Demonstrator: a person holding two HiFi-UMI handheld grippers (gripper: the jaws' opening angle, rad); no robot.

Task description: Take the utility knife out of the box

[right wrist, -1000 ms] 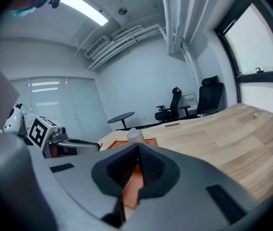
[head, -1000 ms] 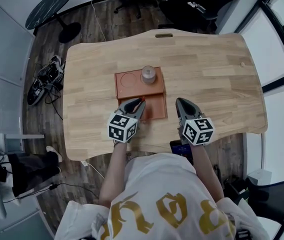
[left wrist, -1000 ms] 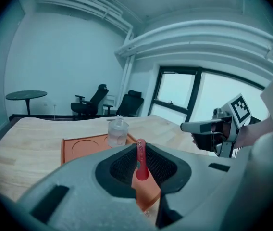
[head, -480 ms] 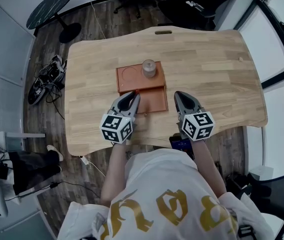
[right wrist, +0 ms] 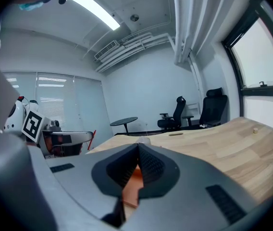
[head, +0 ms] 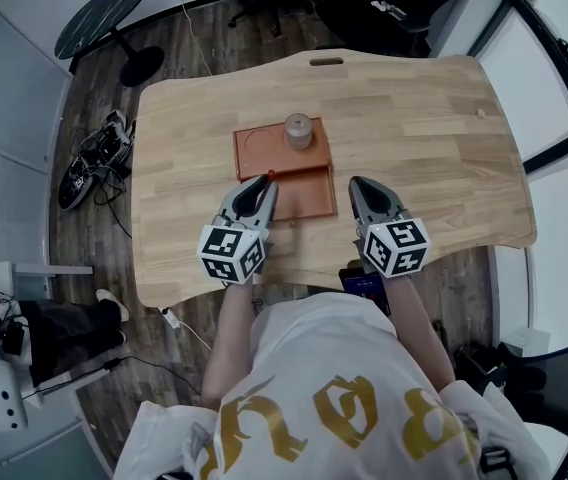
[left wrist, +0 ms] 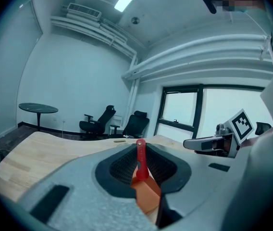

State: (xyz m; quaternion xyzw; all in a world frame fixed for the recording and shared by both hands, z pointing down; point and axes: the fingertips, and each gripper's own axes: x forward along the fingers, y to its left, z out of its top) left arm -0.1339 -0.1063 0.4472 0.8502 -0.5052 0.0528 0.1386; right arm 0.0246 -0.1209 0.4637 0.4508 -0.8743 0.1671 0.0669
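Left gripper (left wrist: 139,150) is clamped on knife (left wrist: 140,160) | knife is now lifted above box (head: 299,158) | right gripper (right wrist: 137,150) is closed, empty | removal is judged almost done

The left tongs (head: 264,182) now sit further left and nearer the person than a second ago, drawn off the box's (head: 309,196) near compartment. The red utility knife (left wrist: 140,161) now shows clamped between them, poking past their tips.
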